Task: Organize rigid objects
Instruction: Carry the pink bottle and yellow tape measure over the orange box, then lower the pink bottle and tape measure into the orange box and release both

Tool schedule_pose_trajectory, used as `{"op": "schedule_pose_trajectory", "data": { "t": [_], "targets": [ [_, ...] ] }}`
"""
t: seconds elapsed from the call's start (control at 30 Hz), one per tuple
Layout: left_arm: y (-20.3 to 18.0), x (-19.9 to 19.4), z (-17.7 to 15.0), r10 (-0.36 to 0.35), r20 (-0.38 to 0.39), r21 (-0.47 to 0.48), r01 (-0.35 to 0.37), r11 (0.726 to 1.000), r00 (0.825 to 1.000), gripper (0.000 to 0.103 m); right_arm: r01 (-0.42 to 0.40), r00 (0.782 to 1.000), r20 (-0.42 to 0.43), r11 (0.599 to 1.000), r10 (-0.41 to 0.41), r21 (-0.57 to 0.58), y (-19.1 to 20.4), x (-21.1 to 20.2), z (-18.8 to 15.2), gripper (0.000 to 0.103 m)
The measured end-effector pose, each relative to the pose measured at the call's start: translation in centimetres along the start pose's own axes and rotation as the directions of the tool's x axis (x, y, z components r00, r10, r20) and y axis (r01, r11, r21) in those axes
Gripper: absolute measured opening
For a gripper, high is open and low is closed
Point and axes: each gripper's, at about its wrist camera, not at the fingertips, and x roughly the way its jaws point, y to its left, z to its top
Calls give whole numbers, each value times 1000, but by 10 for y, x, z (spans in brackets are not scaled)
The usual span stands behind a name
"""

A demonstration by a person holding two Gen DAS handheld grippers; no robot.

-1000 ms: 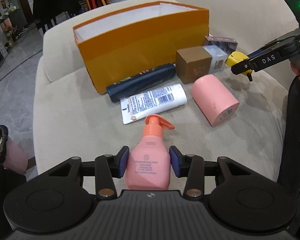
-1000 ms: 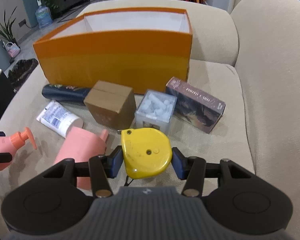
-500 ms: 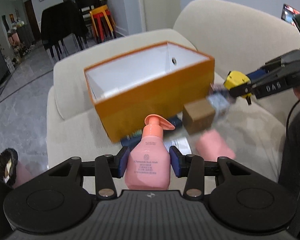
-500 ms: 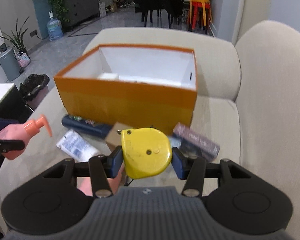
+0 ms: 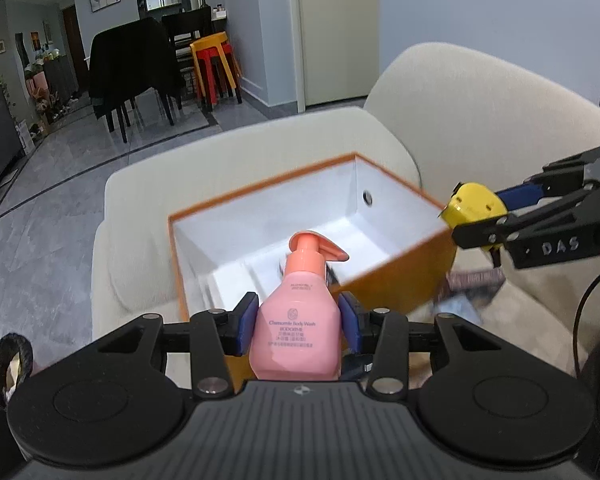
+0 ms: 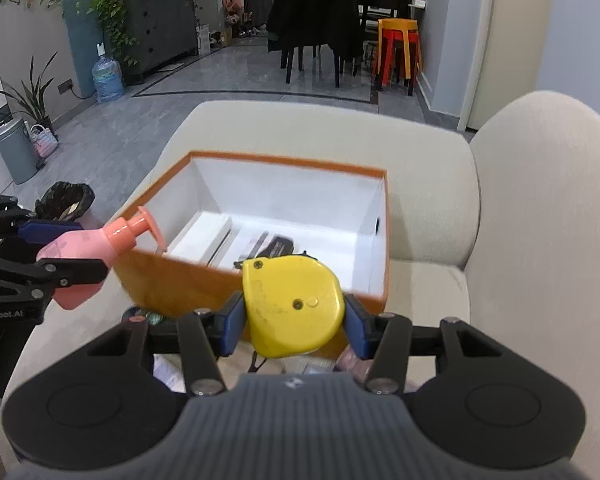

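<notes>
My left gripper (image 5: 298,328) is shut on a pink pump bottle (image 5: 296,332), held in the air at the near left wall of the orange box (image 5: 404,276). The bottle also shows in the right wrist view (image 6: 88,248). My right gripper (image 6: 294,320) is shut on a yellow tape measure (image 6: 296,304), held above the box's near right corner (image 6: 364,300). It also shows in the left wrist view (image 5: 474,210). The box is open, white inside, with a white packet (image 6: 200,240) and a dark item (image 6: 280,246) on its floor.
The box stands on a cream sofa (image 6: 428,284) with a rounded backrest (image 6: 548,200) at the right. Other items lie on the seat in front of the box, mostly hidden by the grippers. A bin with a black bag (image 6: 62,202) stands at the left.
Both grippers have risen from the sofa seat with their objects and moved towards the box, so I see into it from above.
</notes>
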Motion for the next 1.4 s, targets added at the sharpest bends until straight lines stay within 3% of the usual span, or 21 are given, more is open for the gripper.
{"op": "schedule_pose_trajectory", "data": {
  "t": [0.23,0.5,0.97,1.4],
  "targets": [
    [11,21,32,12,-12,2,-12,1000,1000,50,9,1000,-7,1000,-9,-4,-3,16,36,51],
    [21,69,39,10,-99,-23,-13,1000,995,50,10,998,-66,1000,-10,-3,-2,59,63,51],
    [31,137,34,0,-220,-112,-26,993,976,50,34,982,-184,999,-36,-13,-9,141,67,51],
    [20,168,22,2,-318,-91,-33,995,948,50,36,948,-314,999,-45,-34,-5,187,51,51]
  ]
}}
